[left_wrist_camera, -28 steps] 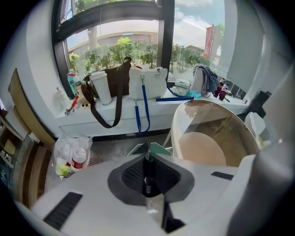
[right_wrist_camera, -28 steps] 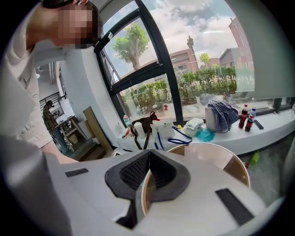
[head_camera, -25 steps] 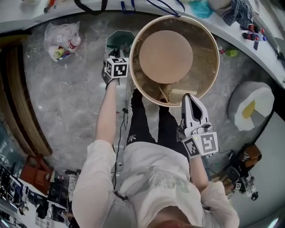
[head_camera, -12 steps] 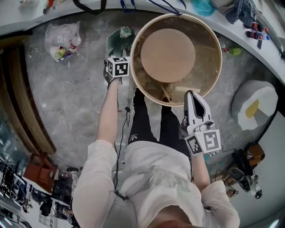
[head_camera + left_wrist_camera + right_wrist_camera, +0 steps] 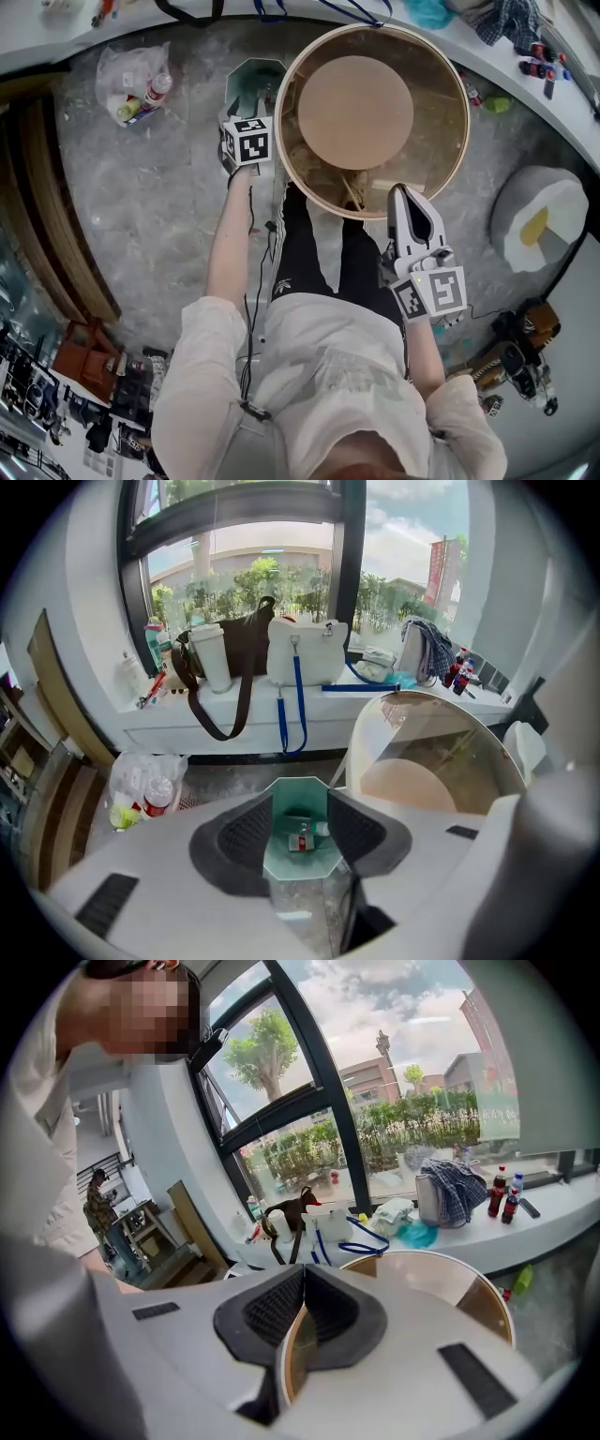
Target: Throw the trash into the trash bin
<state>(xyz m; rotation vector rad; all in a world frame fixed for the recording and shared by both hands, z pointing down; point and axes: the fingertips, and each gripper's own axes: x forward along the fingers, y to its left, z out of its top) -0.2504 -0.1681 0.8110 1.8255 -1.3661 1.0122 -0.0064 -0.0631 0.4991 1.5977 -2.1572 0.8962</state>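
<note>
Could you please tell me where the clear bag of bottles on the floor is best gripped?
Likely the loose crumpled plastic of the bag, clear of its bottles, coming from above: it lies slumped on the floor, offering no upright side.

The bin (image 5: pixel 242 80) in the upper middle stood with its mouth uncovered, and the left tool (image 5: pixel 300 803) hung above it with jaws apart. The round table (image 5: pixel 448 159) crowded the bin's right side, its rim just beside it, leaving no way in from there. Grey floor (image 5: pixel 141 206) spread bare to the bin's left, as far as the plastic bag (image 5: pixel 131 86) at upper left and the wooden boards (image 5: pixel 42 216) along the left edge. The window ledge (image 5: pixel 56 39) closed off the top, and a cushion (image 5: pixel 534 225) sat on the floor at the right
</note>
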